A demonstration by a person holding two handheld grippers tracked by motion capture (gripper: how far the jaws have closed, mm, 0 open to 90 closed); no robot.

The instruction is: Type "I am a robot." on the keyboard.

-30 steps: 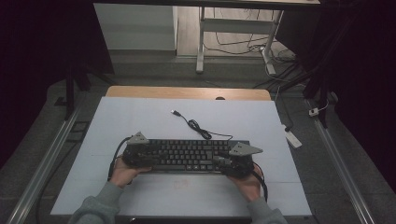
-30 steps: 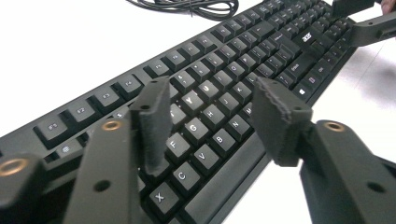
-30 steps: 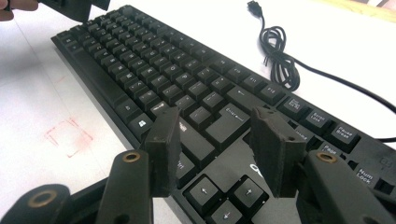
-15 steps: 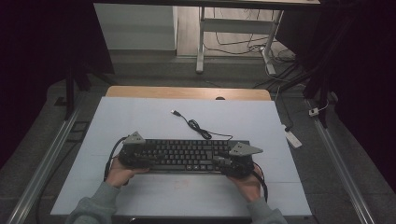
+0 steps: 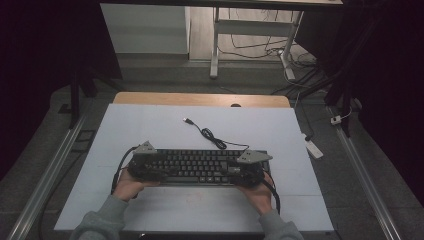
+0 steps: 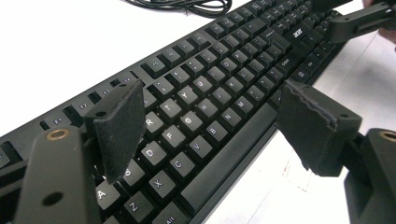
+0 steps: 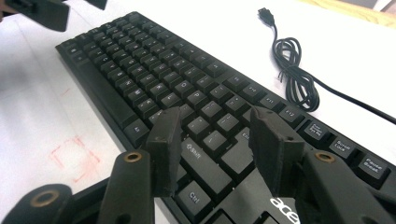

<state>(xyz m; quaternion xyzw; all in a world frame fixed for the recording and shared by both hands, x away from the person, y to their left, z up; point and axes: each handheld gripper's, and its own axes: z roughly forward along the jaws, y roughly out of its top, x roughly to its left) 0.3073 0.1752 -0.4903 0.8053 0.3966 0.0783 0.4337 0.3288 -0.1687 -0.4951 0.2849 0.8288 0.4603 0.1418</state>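
A black keyboard (image 5: 200, 165) lies flat across the near middle of the white table, with its cable (image 5: 210, 135) coiled behind it and ending in a USB plug (image 5: 187, 120). My left gripper (image 5: 149, 169) is at the keyboard's left end. Its jaws have just been opening and now stand wide apart (image 6: 215, 102). One pad hangs over the letter keys and the other off the front edge, and neither presses on the keyboard (image 6: 210, 116). My right gripper (image 5: 246, 172) hovers open over the right end (image 7: 215, 116). Its jaws have just closed a little above the Shift and Enter keys.
A bare white table sheet (image 5: 150, 125) stretches behind the keyboard to a wooden back edge (image 5: 200, 99). A faint red square (image 7: 74, 158) is drawn on the table in front of the keyboard. A white power strip (image 5: 312, 147) lies on the floor to the right.
The left gripper's jaws look a little wider apart at the keyboard's left end. The keyboard, its cable and the right gripper have stayed where they were.
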